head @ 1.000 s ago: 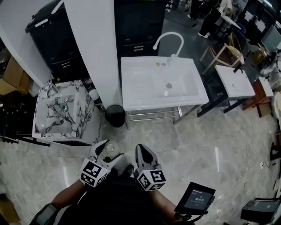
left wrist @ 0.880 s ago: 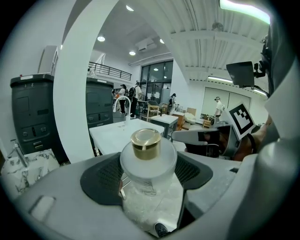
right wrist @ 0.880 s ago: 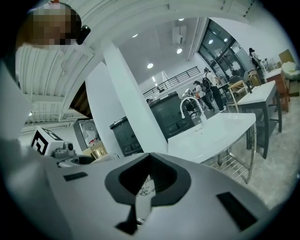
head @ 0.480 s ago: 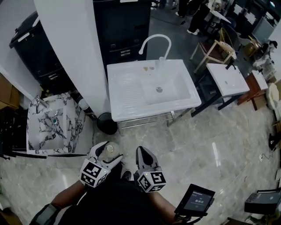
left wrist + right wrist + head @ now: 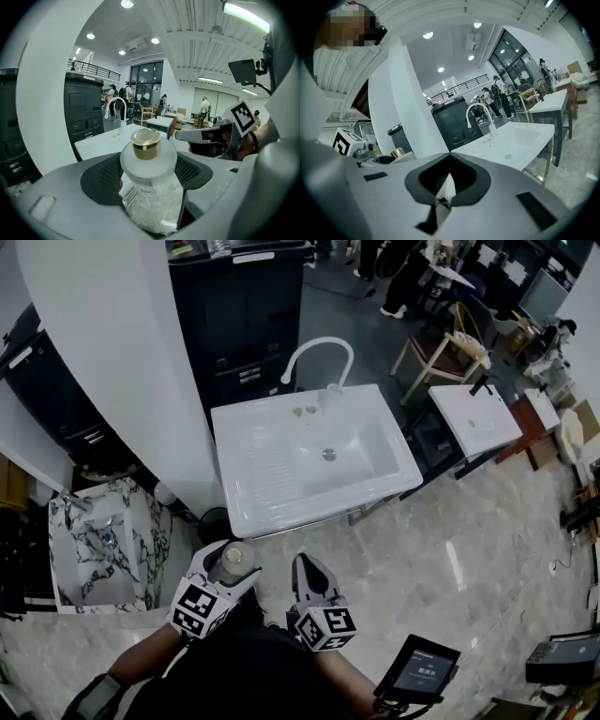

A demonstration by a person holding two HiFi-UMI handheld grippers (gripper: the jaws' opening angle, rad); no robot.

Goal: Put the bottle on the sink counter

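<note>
My left gripper [image 5: 225, 565] is shut on a frosted clear bottle [image 5: 148, 178] with a gold cap [image 5: 145, 142]; the bottle [image 5: 231, 560] stands upright between the jaws. The white sink counter [image 5: 246, 491] with its basin and curved white tap [image 5: 311, 356] lies straight ahead, a short way beyond both grippers. My right gripper [image 5: 306, 570] is beside the left one, shut with nothing in it; its jaws meet at the tips [image 5: 449, 156]. In the right gripper view the sink counter [image 5: 487, 144] shows ahead at the right.
A marbled black-and-white basin [image 5: 105, 538] sits at the left. A white pillar [image 5: 122, 352] and dark cabinet [image 5: 248, 310] stand behind the sink. A small round black bin [image 5: 214, 521] is under the counter's left corner. Another white sink [image 5: 473, 418], chairs and people are at the far right.
The view has moved forward: the white sink counter has come nearer and lower in the head view, and the marbled basin has slid left. Both grippers hold the same pose.
</note>
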